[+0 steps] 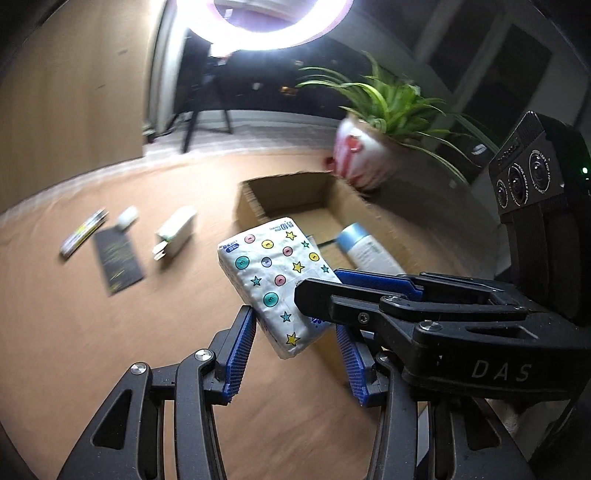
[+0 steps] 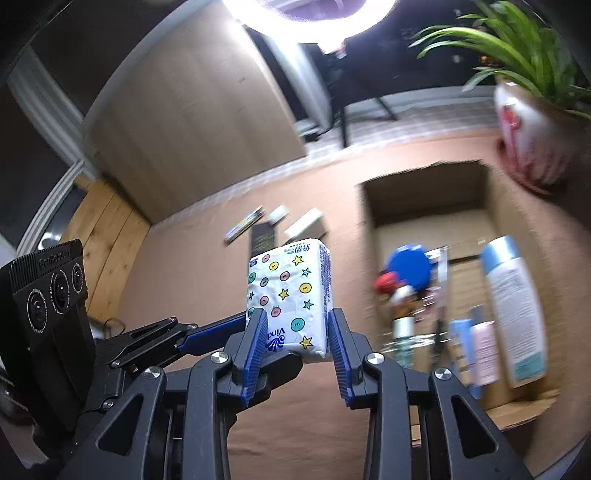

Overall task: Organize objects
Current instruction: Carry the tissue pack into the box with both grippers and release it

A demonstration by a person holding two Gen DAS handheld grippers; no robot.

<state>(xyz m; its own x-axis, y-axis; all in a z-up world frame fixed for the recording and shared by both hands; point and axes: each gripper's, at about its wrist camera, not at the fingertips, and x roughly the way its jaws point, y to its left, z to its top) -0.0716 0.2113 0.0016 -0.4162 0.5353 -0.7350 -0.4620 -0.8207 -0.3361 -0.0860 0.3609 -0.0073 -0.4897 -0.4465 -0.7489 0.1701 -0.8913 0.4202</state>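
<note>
Dim room. A ring light (image 1: 266,26) overhead blows out to white glare in both my wrist views. Tabletop (image 1: 110,295) and far items smear with motion blur (my fingers stay sharp). Fisheye bends edges; corners go black.

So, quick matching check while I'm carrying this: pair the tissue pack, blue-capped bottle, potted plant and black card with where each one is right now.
Things:
1. tissue pack
2. blue-capped bottle
3. potted plant
4. black card

Places:
A. lying inside the cardboard box
B. flat on the table, left of the box
C. between the pads of the right gripper, off the table
D. standing by the box's far right corner

Pairs: 1-C, 2-A, 3-D, 4-B
</note>
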